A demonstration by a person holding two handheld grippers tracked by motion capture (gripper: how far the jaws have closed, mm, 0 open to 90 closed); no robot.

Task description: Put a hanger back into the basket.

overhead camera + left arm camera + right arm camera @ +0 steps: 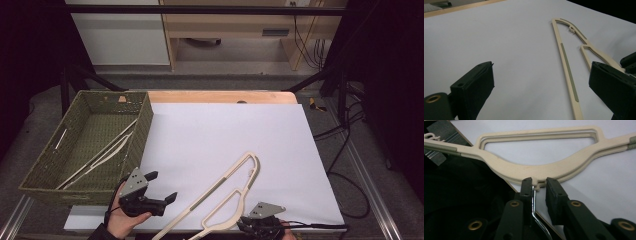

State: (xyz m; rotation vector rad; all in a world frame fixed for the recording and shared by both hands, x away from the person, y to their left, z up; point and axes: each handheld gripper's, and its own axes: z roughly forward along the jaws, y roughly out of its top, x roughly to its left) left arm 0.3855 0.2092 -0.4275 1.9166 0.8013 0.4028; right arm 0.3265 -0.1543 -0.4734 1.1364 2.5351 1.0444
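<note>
A lab test bench: metal frame rail point(200, 10), loose floor cables point(345, 150), white-sheeted table point(225, 135).

Green woven basket point(145, 130) at the left of the frame, holding cream hangers point(107, 152) laid lengthwise. White sheet point(225, 135) across the centre, over a wooden tabletop point(220, 96). Cabinet point(120, 35) upper left; black cables point(345, 150) at right.

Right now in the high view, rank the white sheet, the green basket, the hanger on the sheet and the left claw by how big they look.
1. White sheet
2. Green basket
3. Hanger
4. Left claw

The basket and hanger run about equally long; the basket covers far more area.
</note>
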